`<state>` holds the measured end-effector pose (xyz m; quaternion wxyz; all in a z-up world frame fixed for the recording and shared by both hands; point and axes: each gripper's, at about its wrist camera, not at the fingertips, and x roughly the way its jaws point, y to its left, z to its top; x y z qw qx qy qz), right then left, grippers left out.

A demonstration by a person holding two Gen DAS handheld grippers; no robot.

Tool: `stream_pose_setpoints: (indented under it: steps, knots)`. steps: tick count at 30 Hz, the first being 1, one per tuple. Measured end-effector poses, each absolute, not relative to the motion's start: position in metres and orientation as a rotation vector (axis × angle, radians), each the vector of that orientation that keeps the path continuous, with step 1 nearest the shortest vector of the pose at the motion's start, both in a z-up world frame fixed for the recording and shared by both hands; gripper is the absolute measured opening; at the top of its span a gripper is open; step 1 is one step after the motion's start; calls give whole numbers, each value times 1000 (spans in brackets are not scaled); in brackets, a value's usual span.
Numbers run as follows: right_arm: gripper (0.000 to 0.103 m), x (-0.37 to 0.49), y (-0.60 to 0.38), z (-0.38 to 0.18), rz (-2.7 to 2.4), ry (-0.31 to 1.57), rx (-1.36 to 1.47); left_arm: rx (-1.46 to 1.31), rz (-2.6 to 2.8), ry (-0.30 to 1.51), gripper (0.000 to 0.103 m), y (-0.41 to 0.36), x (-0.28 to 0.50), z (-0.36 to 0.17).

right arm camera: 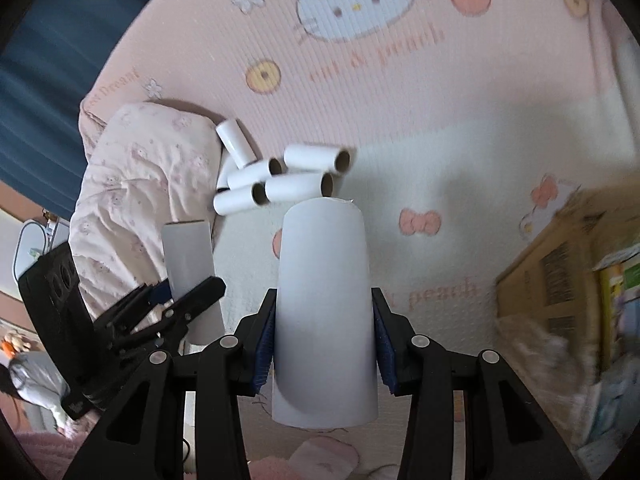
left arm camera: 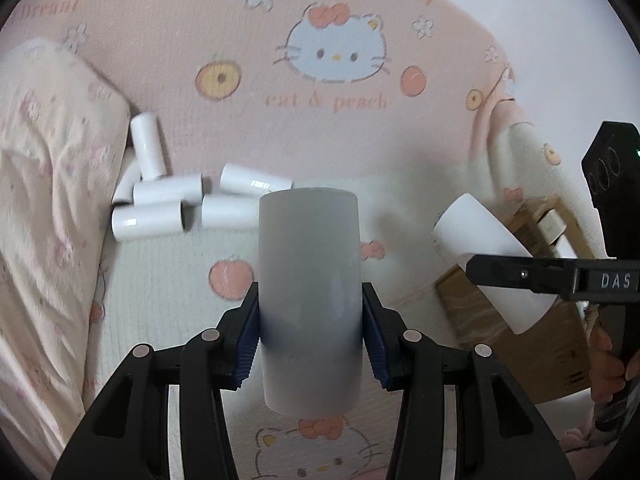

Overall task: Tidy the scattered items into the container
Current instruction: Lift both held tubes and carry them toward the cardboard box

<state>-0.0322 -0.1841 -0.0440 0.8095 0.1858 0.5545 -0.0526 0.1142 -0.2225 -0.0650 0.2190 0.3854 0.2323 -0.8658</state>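
Both grippers' jaws clamp white rolls (left arm camera: 308,300) (right arm camera: 326,312) above a seemingly pink blanket (left arm camera: 240,40).

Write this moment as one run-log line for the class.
left gripper: shut on white roll | right gripper: shut on second white roll | loose rolls: on bedspread by pillow | cardboard box: at right

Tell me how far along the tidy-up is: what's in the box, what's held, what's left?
Done: the cardboard box shows only partly; what lies inside I cannot tell. In hand: the left gripper clamps one white roll, and the right gripper clamps another roll, both lifted off the blanket. Left: about six rolls heaped beside the pillow.
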Motion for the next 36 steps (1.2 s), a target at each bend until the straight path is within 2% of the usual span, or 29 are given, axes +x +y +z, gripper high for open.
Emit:
stream_pose_setpoints:
  steps: [7, 12, 22, 30, 36]
  knots:
    - [41, -42, -195, 0, -132, 1141, 324, 1102, -2561, 468, 50, -202, 74, -21]
    - [41, -50, -219, 28, -123, 1138, 299, 1244, -2670, 286, 50, -180, 23, 3]
    - [41, -65, -289, 68, -202, 1275, 255, 1607, -2819, 49, 50, -116, -97, 38]
    - [41, -90, -347, 58, -254, 1324, 398, 1801, -2872, 63, 50, -91, -149, 15]
    - [41, -98, -372, 27, -266, 1371, 467, 1865, -2883, 184, 50, -97, -164, -22]
